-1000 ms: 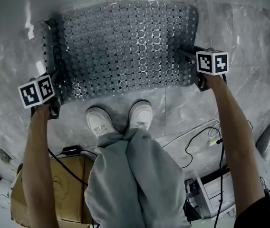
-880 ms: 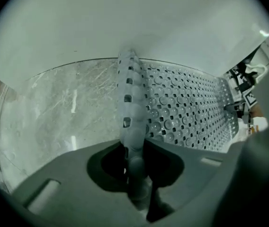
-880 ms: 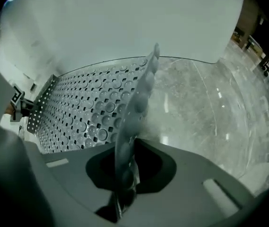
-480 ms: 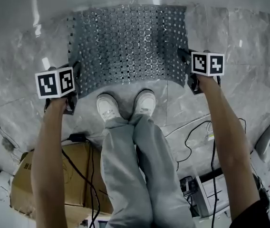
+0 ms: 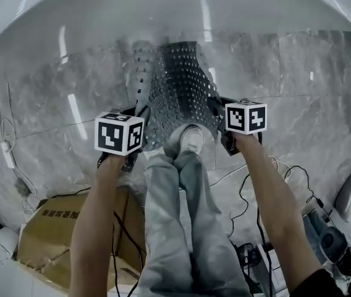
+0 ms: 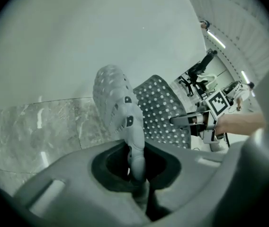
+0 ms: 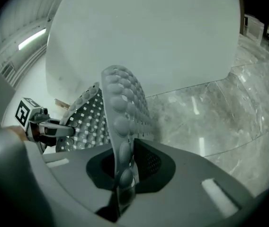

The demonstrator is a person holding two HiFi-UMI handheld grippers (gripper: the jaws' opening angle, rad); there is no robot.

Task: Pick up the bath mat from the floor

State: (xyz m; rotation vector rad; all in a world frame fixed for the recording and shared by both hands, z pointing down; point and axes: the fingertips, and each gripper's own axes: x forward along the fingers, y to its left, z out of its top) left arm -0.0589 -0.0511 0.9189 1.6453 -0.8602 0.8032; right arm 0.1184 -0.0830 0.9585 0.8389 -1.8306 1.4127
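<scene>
The grey perforated bath mat [image 5: 177, 85] hangs off the floor in a fold between my two grippers, in front of the white tub. My left gripper [image 5: 133, 156] is shut on the mat's left edge, which stands pinched between its jaws [image 6: 135, 167] in the left gripper view, with the mat [image 6: 118, 100] rising beyond. My right gripper [image 5: 224, 136] is shut on the right edge; the bumpy mat [image 7: 120, 108] runs up out of the right gripper [image 7: 122, 178]. Each gripper view shows the other gripper: the right gripper [image 6: 191, 121] and the left gripper [image 7: 61, 126].
The white bathtub wall [image 5: 163, 11] fills the top of the view. Grey marble floor [image 5: 311, 110] lies all around. The person's legs and shoes [image 5: 189, 140] stand between the grippers. A cardboard box [image 5: 46, 234] sits lower left; cables [image 5: 259, 187] and tools lie lower right.
The mat has left the floor, where it lay flat, and now hangs folded. Both grippers have risen with its edges and come closer together.
</scene>
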